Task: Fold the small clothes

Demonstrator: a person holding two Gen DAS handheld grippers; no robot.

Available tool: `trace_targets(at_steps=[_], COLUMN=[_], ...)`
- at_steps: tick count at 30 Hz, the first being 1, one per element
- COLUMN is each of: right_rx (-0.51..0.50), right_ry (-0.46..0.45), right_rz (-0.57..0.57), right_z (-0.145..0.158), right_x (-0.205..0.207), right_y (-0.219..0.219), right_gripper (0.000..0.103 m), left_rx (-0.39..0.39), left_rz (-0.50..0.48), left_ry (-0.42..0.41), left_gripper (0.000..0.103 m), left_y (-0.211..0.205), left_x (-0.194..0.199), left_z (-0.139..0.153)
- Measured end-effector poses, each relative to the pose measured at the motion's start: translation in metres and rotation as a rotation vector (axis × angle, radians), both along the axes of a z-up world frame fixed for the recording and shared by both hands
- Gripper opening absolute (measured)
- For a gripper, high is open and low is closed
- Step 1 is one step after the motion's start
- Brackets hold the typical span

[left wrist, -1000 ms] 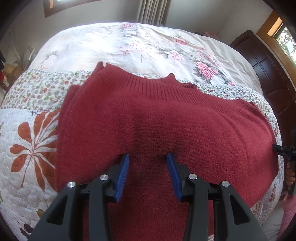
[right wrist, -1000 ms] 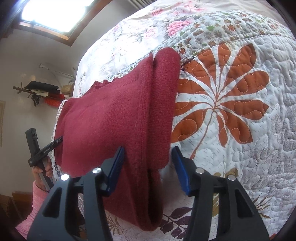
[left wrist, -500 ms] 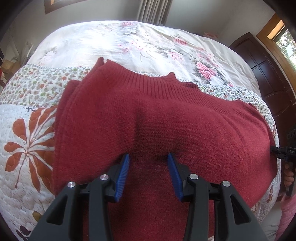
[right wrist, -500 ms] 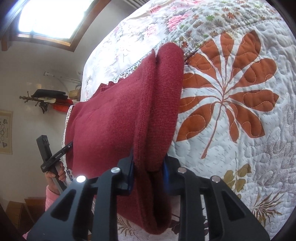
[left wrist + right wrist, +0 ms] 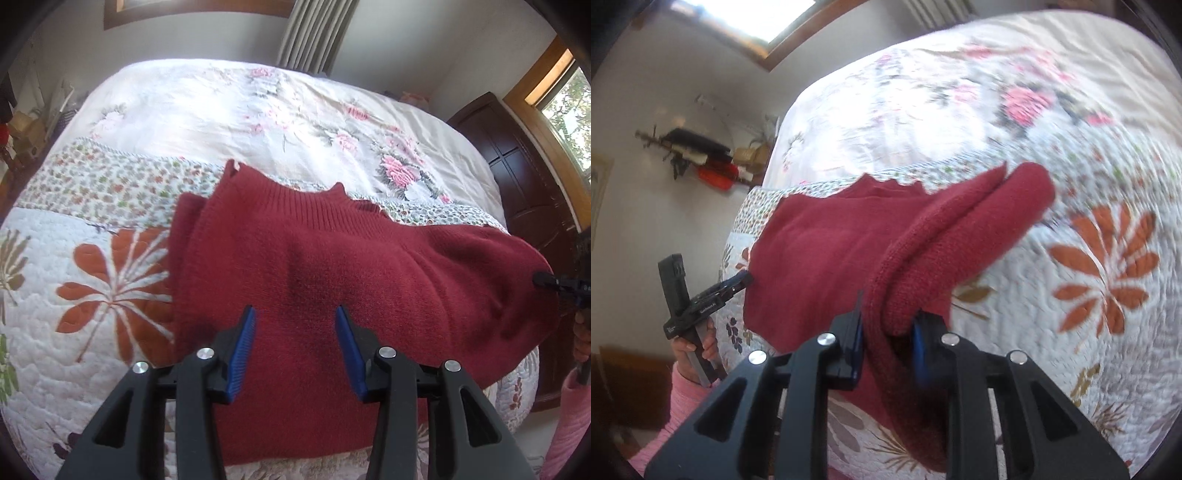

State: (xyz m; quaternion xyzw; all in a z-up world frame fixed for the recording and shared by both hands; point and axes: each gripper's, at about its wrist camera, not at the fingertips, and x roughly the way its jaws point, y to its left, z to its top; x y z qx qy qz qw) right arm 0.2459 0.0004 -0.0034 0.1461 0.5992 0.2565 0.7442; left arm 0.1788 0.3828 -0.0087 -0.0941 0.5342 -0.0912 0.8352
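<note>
Red knit sweater [image 5: 820, 258]: right claw [image 5: 886, 343] pinches its rolled edge, left claw [image 5: 295, 347] gapes wide; thick layers may slip, undoing the fold.

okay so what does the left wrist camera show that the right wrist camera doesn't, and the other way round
Only the left wrist view shows the left gripper from behind, jaws apart over the flat middle of the red sweater, plus the dark wooden door and the grey curtain.

Only the right wrist view shows the right gripper shut on a folded edge of the sweater, lifted off the quilt, and a wall shelf.

Both show the sweater on the floral quilt, and each glimpses the other gripper at the sweater's far side.
</note>
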Motion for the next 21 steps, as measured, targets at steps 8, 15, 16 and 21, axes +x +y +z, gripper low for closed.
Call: trace_targets(at_steps=[8,15,16,21], right_rx=[-0.046,-0.089,-0.094,-0.105], right_ry=[-0.052,0.035,0.060,0.088], right_rz=[0.187,0.296,0.299,0.315], right_z=[0.021,-0.021,-0.033,-0.053], right_x=[0.015,0.019,0.018,0.012], right_y=[0.113,0.191,0.197,0.209], right_gripper=[0.020,0.020,0.021,0.030], left_rx=[-0.023,-0.048,-0.059,-0.063], left_rz=[0.016,0.063,0.071,0.080], left_ry=[-0.015,-0.001,0.002,0.003], left_gripper=[0.049,0.050,0.050,0.050], left_y=[0.021,0.046,0.050,0.056], left_x=[-0.016,-0.026,-0.027,-0.027], left_z=[0.005,-0.001,-0.001,-0.001])
